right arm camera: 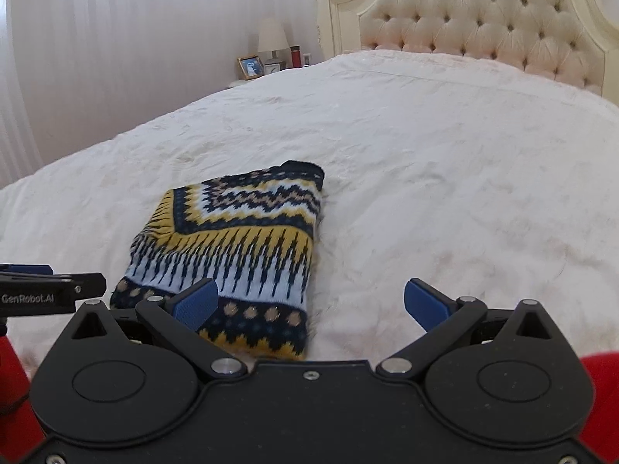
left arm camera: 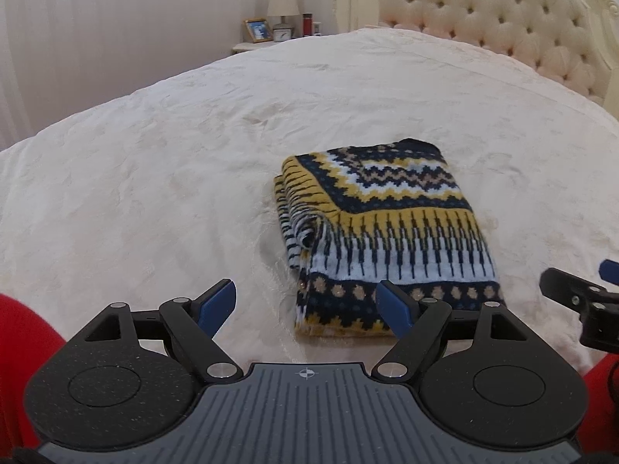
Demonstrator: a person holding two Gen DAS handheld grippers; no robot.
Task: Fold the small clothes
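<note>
The folded sweater (left arm camera: 387, 239) is lying on the bed (left arm camera: 154, 178), just beyond both tongs: left tongs (left arm camera: 305, 305) and right tongs (right arm camera: 309, 305) are gaping, released, grasping nothing.

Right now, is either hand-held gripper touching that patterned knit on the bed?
Cannot tell. Both the left hand-held gripper and the right hand-held gripper are open and empty, but each wrist view has one finger overlapping the folded knit, so no gap shows.

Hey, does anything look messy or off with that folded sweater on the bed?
Mostly tidy. The navy, yellow and pale-blue patterned knit sweater lies folded in a neat rectangle on the cream bedspread. The one oddity: at its left edge, a bunched fold of knit bulges out between the layers instead of lying flat. Both grippers are open, off the cloth.
</note>
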